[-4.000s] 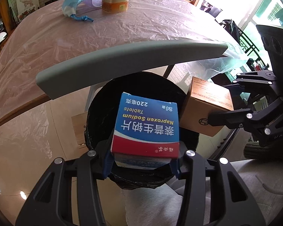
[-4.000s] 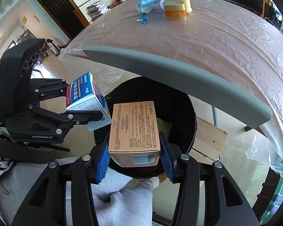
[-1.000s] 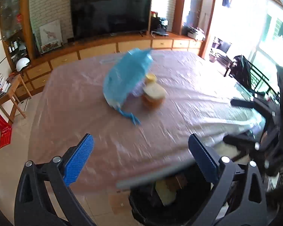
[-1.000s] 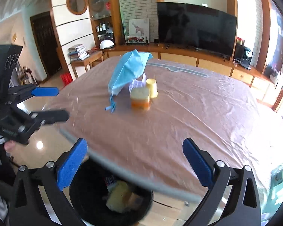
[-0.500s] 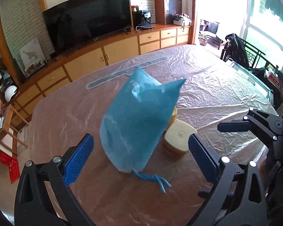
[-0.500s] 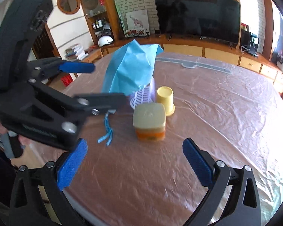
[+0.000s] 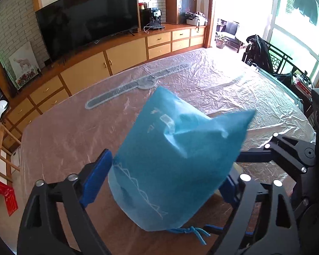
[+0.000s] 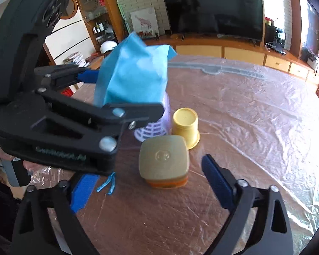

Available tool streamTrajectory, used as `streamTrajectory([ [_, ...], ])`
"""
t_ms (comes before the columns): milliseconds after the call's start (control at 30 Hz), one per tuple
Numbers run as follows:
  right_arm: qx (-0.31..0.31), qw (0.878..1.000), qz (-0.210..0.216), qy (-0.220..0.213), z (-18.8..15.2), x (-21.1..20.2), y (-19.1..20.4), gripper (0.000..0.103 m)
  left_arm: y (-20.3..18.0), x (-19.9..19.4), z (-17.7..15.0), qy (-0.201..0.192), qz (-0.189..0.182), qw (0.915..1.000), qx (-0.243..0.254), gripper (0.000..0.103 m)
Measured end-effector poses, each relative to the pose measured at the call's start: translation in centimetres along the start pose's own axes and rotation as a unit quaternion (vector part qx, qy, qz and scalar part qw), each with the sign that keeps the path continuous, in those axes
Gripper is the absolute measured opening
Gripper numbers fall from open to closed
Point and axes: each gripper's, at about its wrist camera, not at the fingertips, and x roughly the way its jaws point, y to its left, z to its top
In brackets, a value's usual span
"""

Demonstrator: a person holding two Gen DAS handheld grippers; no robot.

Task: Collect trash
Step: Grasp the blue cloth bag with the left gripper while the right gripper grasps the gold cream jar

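Note:
A blue drawstring bag (image 7: pixel 172 161) stands on the plastic-covered table (image 7: pixel 74 131), draped over a white ribbed cup (image 8: pixel 151 129). My left gripper (image 7: pixel 159 178) is open, its blue pads on either side of the bag; it also shows in the right wrist view (image 8: pixel 121 93). A square jar with a tan lid and orange base (image 8: pixel 163 161) and an upturned yellow cup (image 8: pixel 186 125) stand right of the bag. My right gripper (image 8: pixel 146 189) is open, with the jar between its fingers.
A long grey strip (image 7: pixel 125 91) lies under the plastic sheet at the table's far side. A TV (image 7: pixel 87 17) and wooden cabinets line the back wall. A dark chair (image 7: pixel 259 53) stands at the far right of the table.
Both grippers have moved forward over the table. The left one now straddles the blue bag, the right one straddles the jar. Four seconds ago each held a box over a black bin.

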Motion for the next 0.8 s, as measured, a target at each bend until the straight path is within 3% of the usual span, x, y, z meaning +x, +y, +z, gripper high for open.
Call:
streamTrajectory([
  [233,0.028,0.999,0.003,0.031,0.0,0.6,-0.7,0.070,1.1,-0.1,0.3,-0.003,-0.031,0.9993,-0.019,0.074],
  [333,0.045,0.998,0.007,0.035,-0.1,0.6,-1.1,0.051,1.1,-0.3,0.3,-0.005,-0.042,0.9988,-0.026,0.068],
  [433,0.055,0.998,0.017,0.036,-0.1,0.5,-1.5,0.051,1.4,-0.6,0.1,-0.009,-0.044,0.9982,-0.038,0.057],
  [600,0.069,0.997,0.022,0.035,-0.5,-0.3,-2.0,0.050,3.1,-1.5,-0.4,-0.022,-0.057,0.9950,-0.079,0.048],
  [800,0.102,0.993,0.043,0.031,-0.7,-0.9,-2.9,0.050,4.2,-2.3,-0.9,-0.029,-0.056,0.9920,-0.110,0.043],
])
